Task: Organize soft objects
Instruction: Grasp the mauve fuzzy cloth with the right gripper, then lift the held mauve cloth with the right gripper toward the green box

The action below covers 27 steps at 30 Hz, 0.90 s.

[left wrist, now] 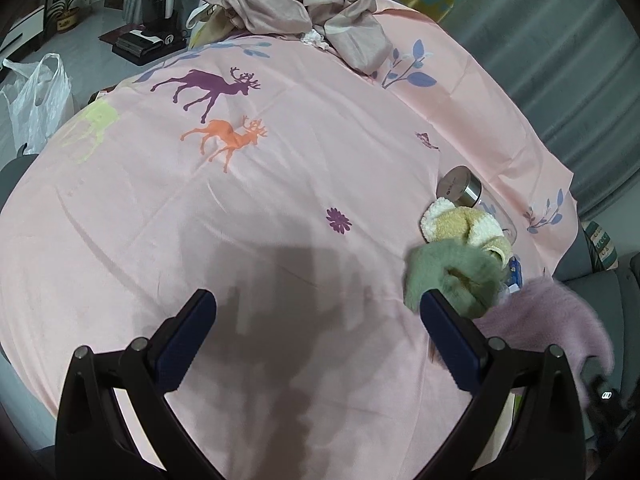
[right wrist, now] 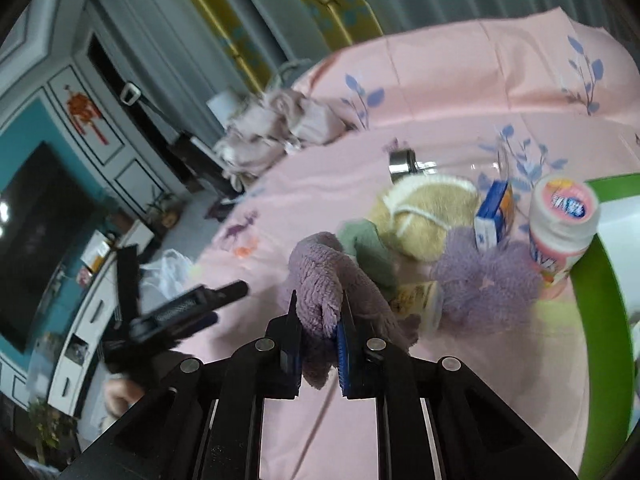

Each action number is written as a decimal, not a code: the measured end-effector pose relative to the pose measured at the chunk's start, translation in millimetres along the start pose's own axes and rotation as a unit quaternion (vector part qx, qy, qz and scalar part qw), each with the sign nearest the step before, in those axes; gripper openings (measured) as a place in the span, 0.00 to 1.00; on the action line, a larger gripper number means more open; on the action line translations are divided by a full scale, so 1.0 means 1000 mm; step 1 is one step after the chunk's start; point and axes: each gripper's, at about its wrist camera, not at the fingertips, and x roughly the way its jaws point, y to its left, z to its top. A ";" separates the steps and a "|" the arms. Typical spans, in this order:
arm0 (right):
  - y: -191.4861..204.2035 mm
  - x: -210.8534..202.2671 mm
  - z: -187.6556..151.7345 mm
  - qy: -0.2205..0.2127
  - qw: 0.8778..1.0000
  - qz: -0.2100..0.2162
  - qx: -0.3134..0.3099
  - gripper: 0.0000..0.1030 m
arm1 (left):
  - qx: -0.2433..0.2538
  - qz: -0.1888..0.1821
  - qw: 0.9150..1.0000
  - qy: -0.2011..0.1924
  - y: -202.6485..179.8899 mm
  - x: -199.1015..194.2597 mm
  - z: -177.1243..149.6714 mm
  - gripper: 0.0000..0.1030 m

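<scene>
1 fuzzy lilac towel [right wrist: 320,280], bunched, pinched

Left gripper [left wrist: 318,312] fingers spread wide above the pink sheet [left wrist: 280,184], green cloth [left wrist: 452,276] beside.

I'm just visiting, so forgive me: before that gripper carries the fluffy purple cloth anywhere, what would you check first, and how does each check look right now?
1. Right gripper clamped on the purple cloth: ok.
2. Cloth lifted fully off the pink sheet: cannot tell.
3. Cloth free of the green cloth beside it: cannot tell; they overlap.
4. Left gripper open and empty, ready to help: ok.
5. Open sheet available for setting it down: ok.
</scene>
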 end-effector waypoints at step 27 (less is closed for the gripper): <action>-0.008 0.101 -0.045 0.225 0.974 -0.013 -0.024 0.31 | 0.064 -0.035 0.995 0.074 -0.013 0.002 -0.020 0.85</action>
